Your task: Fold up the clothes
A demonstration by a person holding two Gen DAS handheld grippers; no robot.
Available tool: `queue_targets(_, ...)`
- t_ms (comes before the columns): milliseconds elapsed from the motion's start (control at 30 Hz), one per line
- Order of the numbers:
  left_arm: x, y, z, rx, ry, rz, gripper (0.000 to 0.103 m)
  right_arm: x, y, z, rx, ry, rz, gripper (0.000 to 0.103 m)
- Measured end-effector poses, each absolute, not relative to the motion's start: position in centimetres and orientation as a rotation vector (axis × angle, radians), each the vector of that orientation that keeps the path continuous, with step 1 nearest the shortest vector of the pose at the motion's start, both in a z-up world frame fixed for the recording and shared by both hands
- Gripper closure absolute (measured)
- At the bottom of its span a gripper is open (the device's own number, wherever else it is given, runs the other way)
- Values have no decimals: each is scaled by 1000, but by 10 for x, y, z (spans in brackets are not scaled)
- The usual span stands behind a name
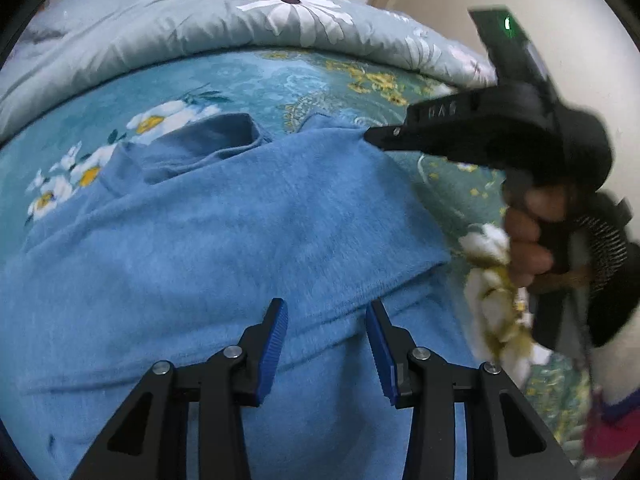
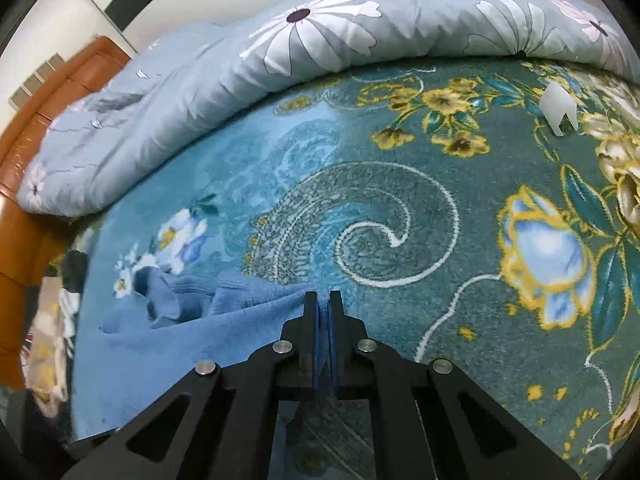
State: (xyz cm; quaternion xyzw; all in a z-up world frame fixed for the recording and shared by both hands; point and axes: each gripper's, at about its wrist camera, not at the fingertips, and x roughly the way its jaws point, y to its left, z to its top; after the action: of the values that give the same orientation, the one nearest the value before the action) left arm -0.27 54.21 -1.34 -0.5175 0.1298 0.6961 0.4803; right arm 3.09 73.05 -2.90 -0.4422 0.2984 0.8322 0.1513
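Note:
A light blue fleece sweater (image 1: 224, 248) lies spread on the floral bed blanket, collar (image 1: 200, 144) at the far end. My left gripper (image 1: 326, 316) is open, its blue pads just above the sweater near a folded edge. My right gripper (image 2: 323, 300) is shut on the sweater's far right shoulder edge (image 2: 280, 300); it also shows in the left wrist view (image 1: 372, 136), held by a hand. In the right wrist view the sweater (image 2: 180, 320) stretches left from the shut jaws.
A teal floral blanket (image 2: 400, 200) covers the bed. A rolled grey-blue daisy duvet (image 2: 280, 60) lies along the far side. A small white plastic piece (image 2: 558, 114) sits at the far right. An orange wooden headboard (image 2: 24, 200) stands at the left.

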Motion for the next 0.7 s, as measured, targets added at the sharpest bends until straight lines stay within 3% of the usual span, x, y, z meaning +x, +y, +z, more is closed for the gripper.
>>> queue_targets(100,-8,518,-5,-1321,231,1671,58,36,729,-23,-1254,861,2406,97)
queue_targets(267,-6,467,20,-1315,150,1722,57,70,720,-1,-1186,900,2414,86)
queue_targets(333,-6,441,24,-1312,105,1744,50,90,699,-2,-1228,892,2442,71)
queue_targets(500,-2,362,13,-1335,12,1848,46,148,636,-25,-1411,814,2513,69)
queue_targets(600,-4,317,-1,-1378,-8,1937,45,186,610,-31,-1406,867,2555,58)
queue_targets(700,-7,281,-16,-1446,-55,1972,45,224,592,-35,-1335,966,2570,56)
